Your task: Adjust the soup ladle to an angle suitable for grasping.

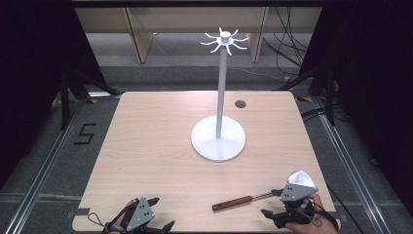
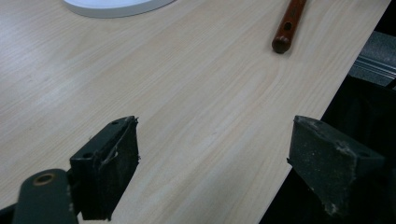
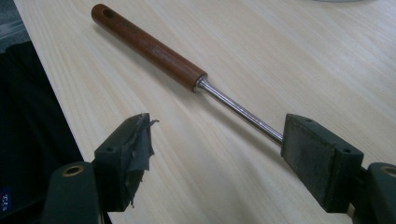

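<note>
Wooden table (image 3: pixel 280 56), utensil (image 3: pixel 154 49) ahead of right gripper (image 3: pixel 217 154) jaws.

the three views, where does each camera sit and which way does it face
High view: above the person's side, facing forward and down on the table and white stand; both hands and grippers show at the bottom.
Left gripper view: rides the left gripper, facing across the table; open jaws show.
Right gripper view: rides the right gripper, facing the wooden-handled tool; open jaws show.
Shared: all three show the tool.

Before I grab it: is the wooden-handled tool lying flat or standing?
Lying flat: the wooden-handled tool rests lengthwise on the table.
</note>
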A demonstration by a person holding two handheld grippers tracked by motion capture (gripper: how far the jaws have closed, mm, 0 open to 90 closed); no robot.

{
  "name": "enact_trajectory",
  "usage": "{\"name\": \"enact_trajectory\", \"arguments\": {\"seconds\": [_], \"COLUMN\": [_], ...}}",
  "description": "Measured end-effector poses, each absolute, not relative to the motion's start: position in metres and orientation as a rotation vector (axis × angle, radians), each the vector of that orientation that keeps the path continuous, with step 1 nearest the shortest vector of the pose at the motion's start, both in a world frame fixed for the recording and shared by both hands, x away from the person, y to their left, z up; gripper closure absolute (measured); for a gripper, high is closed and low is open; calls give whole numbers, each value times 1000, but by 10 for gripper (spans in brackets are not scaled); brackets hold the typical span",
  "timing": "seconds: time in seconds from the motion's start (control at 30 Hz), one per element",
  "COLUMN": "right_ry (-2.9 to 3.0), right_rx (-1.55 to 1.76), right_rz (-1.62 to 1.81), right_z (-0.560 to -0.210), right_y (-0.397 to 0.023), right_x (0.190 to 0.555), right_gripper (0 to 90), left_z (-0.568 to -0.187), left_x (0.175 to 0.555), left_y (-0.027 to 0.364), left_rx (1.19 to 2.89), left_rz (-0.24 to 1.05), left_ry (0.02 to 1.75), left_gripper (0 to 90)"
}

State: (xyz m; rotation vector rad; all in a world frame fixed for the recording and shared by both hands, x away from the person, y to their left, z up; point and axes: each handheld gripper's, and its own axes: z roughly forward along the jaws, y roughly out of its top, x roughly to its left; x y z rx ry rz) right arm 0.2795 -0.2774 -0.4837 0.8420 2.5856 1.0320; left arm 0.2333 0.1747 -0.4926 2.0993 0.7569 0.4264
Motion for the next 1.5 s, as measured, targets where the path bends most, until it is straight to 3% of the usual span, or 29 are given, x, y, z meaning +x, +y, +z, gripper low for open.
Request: {"name": "enact_trajectory", "arguments": {"seconds": [0.5,1.33,1.5], "right_ry": [2635,2863,2935], "right_rx": [687,336,303], "right_rz": [970,690,646], "right_z": [-477,-481,-483], "right_y": [-249,-189,-185], "right_x": [292,323,328], "right_gripper": [265,523,531], "left_z": [-493,-493,-493], "left_x": [234,235,235], "left_y": [174,175,175], "left_rx": [2104,2090,2094], "left_rz": [413,435,439], "left_ry": [760,731,728], "left_gripper": [153,153,152]}}
